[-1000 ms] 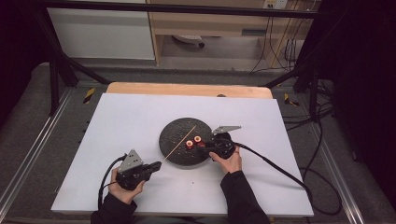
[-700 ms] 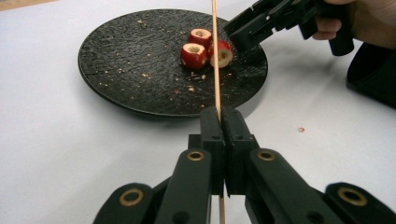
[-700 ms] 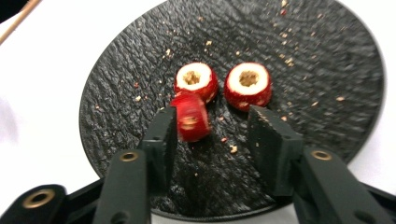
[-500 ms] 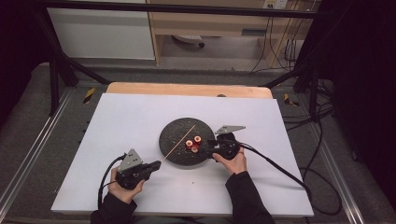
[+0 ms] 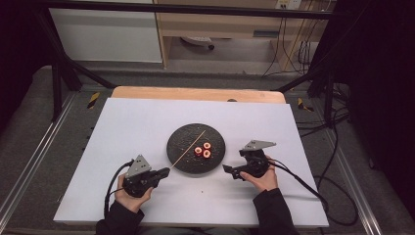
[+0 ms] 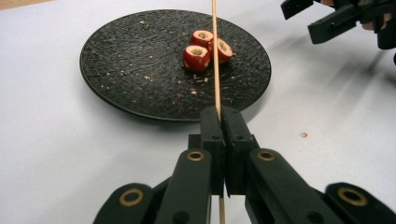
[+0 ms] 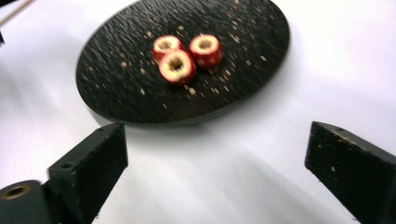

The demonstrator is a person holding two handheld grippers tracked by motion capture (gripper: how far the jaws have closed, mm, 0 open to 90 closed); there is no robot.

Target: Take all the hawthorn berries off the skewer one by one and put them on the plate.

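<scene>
Red fruit pieces (image 5: 202, 150) lie released on plate (image 5: 182, 155); right tongs (image 5: 228, 169) just opened wide, empty, drawn back; left tongs (image 5: 165, 171) clamped on skewer (image 5: 188, 148), threading judged next

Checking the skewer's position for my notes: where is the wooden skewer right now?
In the high view the wooden skewer slants over the left part of the black plate, its near end clamped in the left gripper, left of the three red pieces.

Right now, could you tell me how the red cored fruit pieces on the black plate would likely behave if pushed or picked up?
The three fruit pieces look short and round, resting on flat cut ends, so they would probably slide rather than roll. Hollow centres and crumbs scattered on the plate suggest soft, crumbly flesh that a hard squeeze might crush. They seem light, so a nudge from the skewer would likely shift them.
</scene>
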